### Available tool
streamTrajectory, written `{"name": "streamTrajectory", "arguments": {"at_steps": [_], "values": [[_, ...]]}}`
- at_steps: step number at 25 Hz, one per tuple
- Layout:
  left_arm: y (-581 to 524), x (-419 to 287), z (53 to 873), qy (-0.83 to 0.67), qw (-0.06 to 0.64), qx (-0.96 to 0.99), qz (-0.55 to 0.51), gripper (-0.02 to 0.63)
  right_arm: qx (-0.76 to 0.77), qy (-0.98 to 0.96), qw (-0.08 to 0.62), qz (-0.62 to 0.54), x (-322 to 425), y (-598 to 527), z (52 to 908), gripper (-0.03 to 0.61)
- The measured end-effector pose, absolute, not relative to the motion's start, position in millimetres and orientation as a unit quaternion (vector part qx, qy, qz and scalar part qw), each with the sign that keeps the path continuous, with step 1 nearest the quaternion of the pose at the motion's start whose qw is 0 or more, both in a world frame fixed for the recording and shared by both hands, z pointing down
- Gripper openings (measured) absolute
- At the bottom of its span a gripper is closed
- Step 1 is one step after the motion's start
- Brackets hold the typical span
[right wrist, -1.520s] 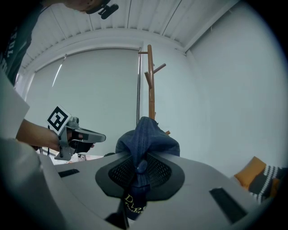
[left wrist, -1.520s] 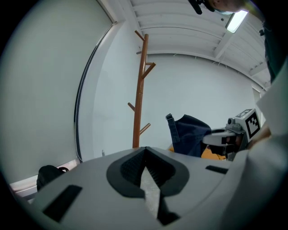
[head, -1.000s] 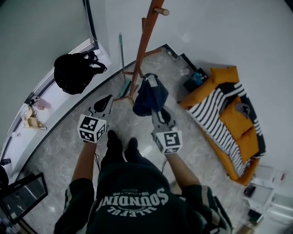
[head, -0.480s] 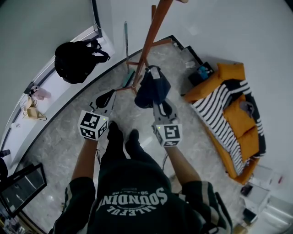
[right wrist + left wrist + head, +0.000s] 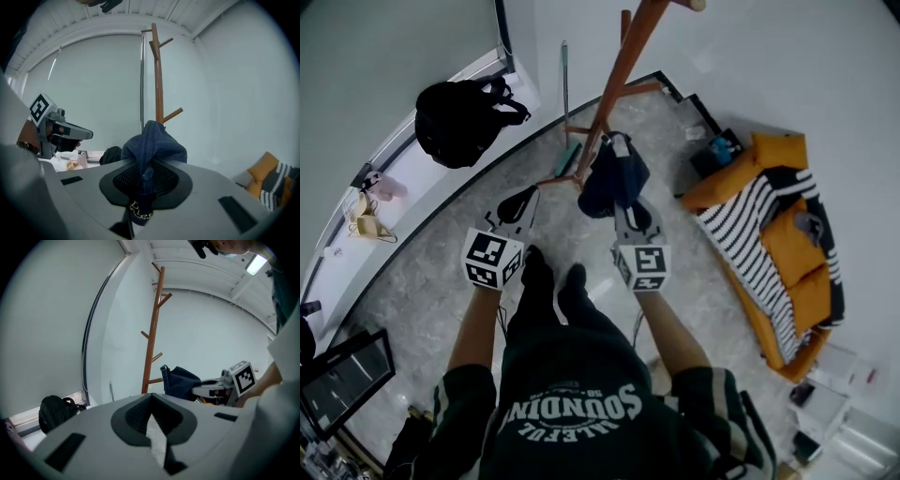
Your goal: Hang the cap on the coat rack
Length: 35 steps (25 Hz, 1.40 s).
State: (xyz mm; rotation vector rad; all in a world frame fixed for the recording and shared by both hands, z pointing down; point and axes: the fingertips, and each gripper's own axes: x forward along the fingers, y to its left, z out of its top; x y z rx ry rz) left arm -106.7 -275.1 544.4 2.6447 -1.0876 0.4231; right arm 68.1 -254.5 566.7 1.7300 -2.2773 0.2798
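Cap (image 5: 152, 143) soft, light, floppy; bunched fabric pinched in right tongs (image 5: 144, 180), brim likely a firmer hold. Left tongs (image 5: 151, 409) closed, empty.

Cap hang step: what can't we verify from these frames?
- Coat rack top: cut off by the head view's upper edge.
- Whether the cap touches the rack: the head view overlaps the two, and in the right gripper view the cap covers the rack's lower part.
- Cap's print: right gripper view, half hidden inside the right claw, too small to read.
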Motion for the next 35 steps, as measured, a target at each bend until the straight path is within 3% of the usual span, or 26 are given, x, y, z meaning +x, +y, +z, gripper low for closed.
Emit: {"name": "streamTrajectory", "arguments": {"at_steps": [6, 12, 35], "values": [[-278.2, -115.1, 547.9, -0.383, 0.13, 0.902, 0.148, 0.001, 0.594, -0.776, 0.171, 0.124, 72.4, -260.2, 598.4, 0.044], [-278.2, -121.4, 549.8, -0.394, 0.135, 0.897, 0.151, 0.002, 0.591, -0.779, 0.159, 0.138, 66.6, -271.4, 609.3, 0.044], [-266.7, -175.6, 558.2, -0.441, 0.151, 0.87, 0.161, 0.001, 0.58, -0.765, 0.229, 0.164, 59.4, -325.5, 681.3, 0.044]]}}
